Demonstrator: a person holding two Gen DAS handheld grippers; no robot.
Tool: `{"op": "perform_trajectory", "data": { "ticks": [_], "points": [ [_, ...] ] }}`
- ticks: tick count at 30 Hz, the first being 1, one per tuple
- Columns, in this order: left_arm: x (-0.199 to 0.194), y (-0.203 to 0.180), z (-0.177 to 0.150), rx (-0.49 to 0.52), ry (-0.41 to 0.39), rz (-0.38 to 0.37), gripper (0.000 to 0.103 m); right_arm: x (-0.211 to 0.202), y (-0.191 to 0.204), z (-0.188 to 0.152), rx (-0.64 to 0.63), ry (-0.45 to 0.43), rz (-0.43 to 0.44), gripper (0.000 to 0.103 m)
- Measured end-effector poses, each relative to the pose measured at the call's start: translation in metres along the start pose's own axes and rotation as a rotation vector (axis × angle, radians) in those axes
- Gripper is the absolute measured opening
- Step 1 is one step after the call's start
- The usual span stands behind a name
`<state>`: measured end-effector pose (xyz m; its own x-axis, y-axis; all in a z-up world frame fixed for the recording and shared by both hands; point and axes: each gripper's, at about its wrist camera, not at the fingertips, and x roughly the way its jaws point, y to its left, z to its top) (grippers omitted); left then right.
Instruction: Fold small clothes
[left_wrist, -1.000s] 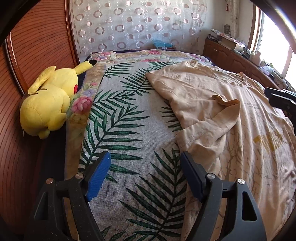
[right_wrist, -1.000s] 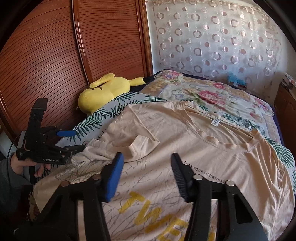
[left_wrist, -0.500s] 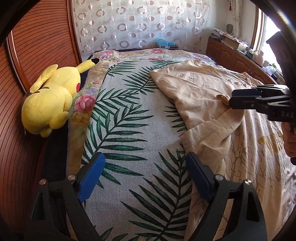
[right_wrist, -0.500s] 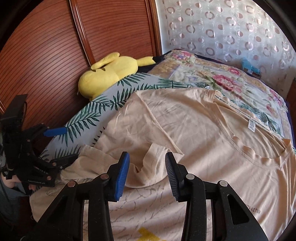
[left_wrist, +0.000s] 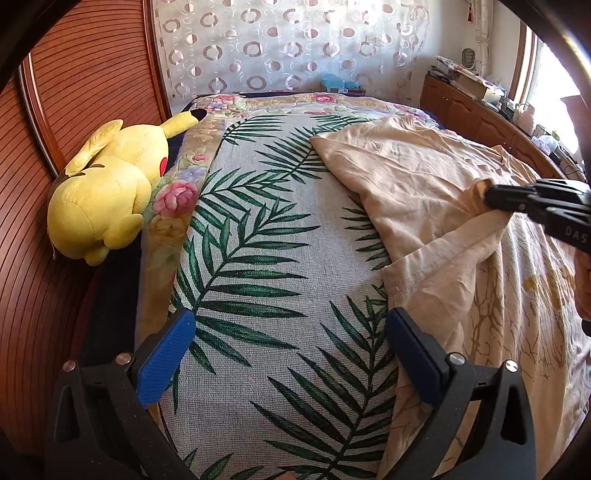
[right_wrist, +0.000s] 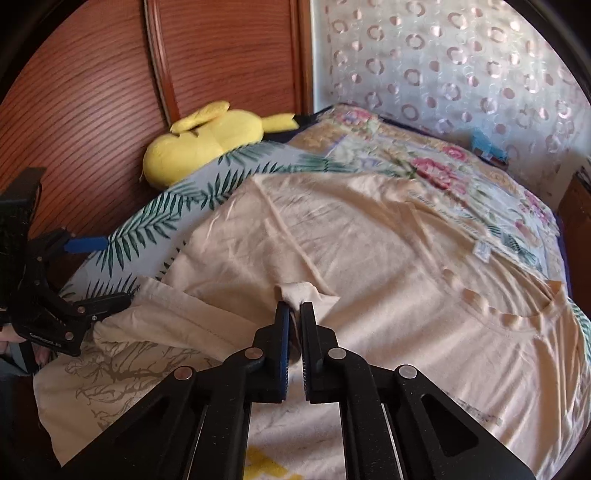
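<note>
A beige T-shirt (right_wrist: 388, 258) with yellow print lies spread on the bed; it also shows in the left wrist view (left_wrist: 424, 192). Its sleeve (right_wrist: 295, 290) is folded over the body. My right gripper (right_wrist: 294, 312) is shut on the sleeve's end; it shows from the side in the left wrist view (left_wrist: 491, 195). My left gripper (left_wrist: 284, 347) is open and empty over the leaf-print cover, its right finger (left_wrist: 413, 358) beside the shirt's hem edge. It also shows in the right wrist view (right_wrist: 92, 273) at the shirt's left corner.
A yellow plush toy (left_wrist: 107, 192) lies at the bed's left edge against the wooden wardrobe (left_wrist: 74, 81). The leaf-print cover (left_wrist: 266, 258) lies beside the shirt. A wooden cabinet (left_wrist: 480, 114) with clutter stands at the right under the window.
My right gripper moved forward down to the folded sleeve and shut on its end. My left gripper stayed open and drew back slightly along the bed's edge.
</note>
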<state>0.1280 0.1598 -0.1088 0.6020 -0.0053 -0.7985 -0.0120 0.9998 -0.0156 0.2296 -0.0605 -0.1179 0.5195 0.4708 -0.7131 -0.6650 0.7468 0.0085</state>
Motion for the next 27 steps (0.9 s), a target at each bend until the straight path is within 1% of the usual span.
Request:
{"op": "perform_trajectory", "data": {
  "ticks": [2,5,7,10,13,14,15,16,17,18,19,20,21,22,23,24,25,27],
  "points": [
    [0.0,0.0,0.0,0.0,0.0,0.0,0.103,-0.011,-0.009,-0.009,0.053,-0.025,-0.015,0.006],
    [0.0,0.0,0.0,0.0,0.0,0.0,0.103,-0.022,-0.018,-0.019,0.066,-0.052,-0.068,0.006],
    [0.0,0.0,0.0,0.0,0.0,0.0,0.103,-0.029,-0.024,-0.025,0.085,-0.062,-0.089,0.006],
    [0.0,0.0,0.0,0.0,0.0,0.0,0.103,-0.035,-0.03,-0.031,0.114,-0.052,-0.09,0.006],
    [0.0,0.0,0.0,0.005,0.0,-0.003,0.103,-0.046,-0.027,-0.036,0.1,-0.056,-0.092,0.007],
    [0.0,0.001,0.0,0.011,0.001,-0.006,0.103,-0.052,-0.027,-0.041,0.097,-0.059,-0.087,0.008],
    [0.0,0.002,0.0,0.014,0.004,-0.013,0.103,-0.057,-0.027,-0.047,0.095,-0.057,-0.087,0.013],
    [-0.001,0.003,0.0,0.01,0.003,-0.019,0.101,-0.063,-0.027,-0.053,0.093,-0.054,-0.089,0.022],
    [-0.002,0.004,0.0,0.005,0.0,-0.028,0.099,-0.067,-0.031,-0.058,0.09,-0.05,-0.093,0.029],
    [-0.005,0.006,0.001,-0.01,-0.012,-0.047,0.093,-0.072,-0.033,-0.065,0.087,-0.042,-0.099,0.049],
    [-0.007,0.008,0.001,-0.023,-0.018,-0.067,0.089,-0.077,-0.035,-0.073,0.086,-0.035,-0.105,0.063],
    [-0.01,0.009,0.002,-0.038,-0.026,-0.091,0.087,-0.082,-0.037,-0.079,0.082,-0.029,-0.11,0.063],
    [-0.015,0.009,0.003,-0.054,-0.043,-0.13,0.081,-0.086,-0.04,-0.086,0.082,-0.017,-0.126,0.063],
    [-0.017,0.008,0.004,-0.059,-0.052,-0.145,0.076,-0.089,-0.043,-0.094,0.086,-0.004,-0.146,0.063],
    [-0.02,0.006,0.005,-0.06,-0.06,-0.158,0.073,-0.094,-0.046,-0.101,0.09,0.009,-0.16,0.063],
    [-0.021,0.002,0.007,-0.063,-0.066,-0.168,0.068,-0.099,-0.049,-0.107,0.095,0.019,-0.17,0.063],
    [-0.023,-0.003,0.009,-0.052,-0.068,-0.178,0.062,-0.104,-0.05,-0.115,0.097,0.022,-0.176,0.063],
    [-0.023,-0.013,0.011,-0.031,-0.069,-0.19,0.054,-0.116,-0.053,-0.125,0.093,0.029,-0.19,0.063]
  ]
}}
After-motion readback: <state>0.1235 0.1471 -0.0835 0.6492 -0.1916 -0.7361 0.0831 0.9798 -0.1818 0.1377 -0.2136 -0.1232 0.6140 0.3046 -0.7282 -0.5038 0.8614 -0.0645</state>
